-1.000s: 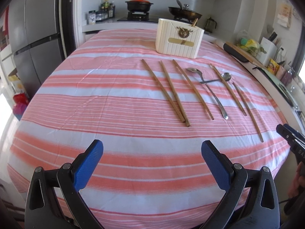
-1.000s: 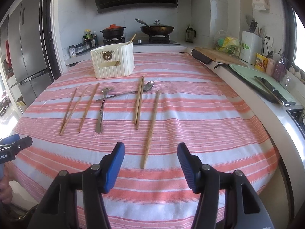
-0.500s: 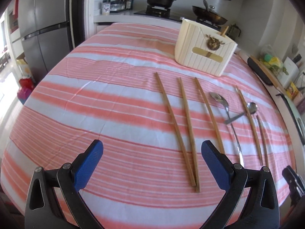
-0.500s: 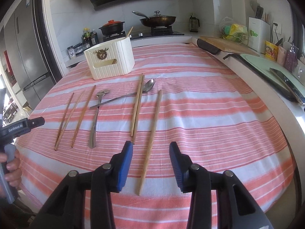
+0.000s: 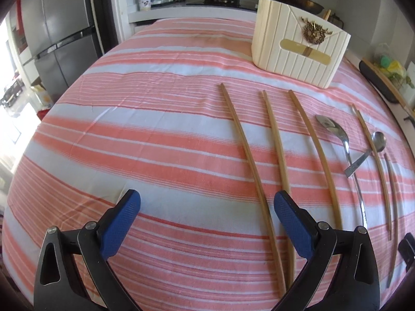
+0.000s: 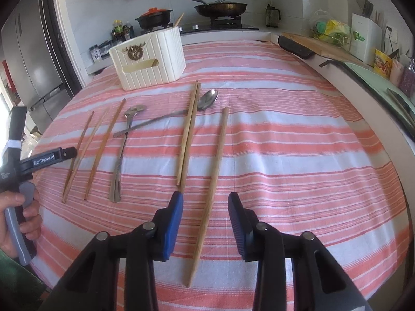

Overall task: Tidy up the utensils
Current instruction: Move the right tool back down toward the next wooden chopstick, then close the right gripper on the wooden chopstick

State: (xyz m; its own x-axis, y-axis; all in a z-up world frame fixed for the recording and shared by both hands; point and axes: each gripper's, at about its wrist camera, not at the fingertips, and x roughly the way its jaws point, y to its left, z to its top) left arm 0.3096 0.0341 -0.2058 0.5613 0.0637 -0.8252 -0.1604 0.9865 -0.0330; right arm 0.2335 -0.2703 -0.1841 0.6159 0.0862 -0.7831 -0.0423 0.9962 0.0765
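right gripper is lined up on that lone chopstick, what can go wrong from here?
1. The right gripper is closing with the lone chopstick between its pads, not yet pinched; a thin stick flat on the striped cloth may slip out, or cloth gets caught.
2. The pair of chopsticks ends beside the left pad and may get nudged.
3. The two spoons cross, so lifting one may drag the other.

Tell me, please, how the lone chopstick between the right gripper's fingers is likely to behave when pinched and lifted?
The chopstick looks like thin, straight wood, so probably stiff and light. The right gripper is closing near its near end, so the long far end may droop or swivel. Lying flat on the cloth, it may roll aside.
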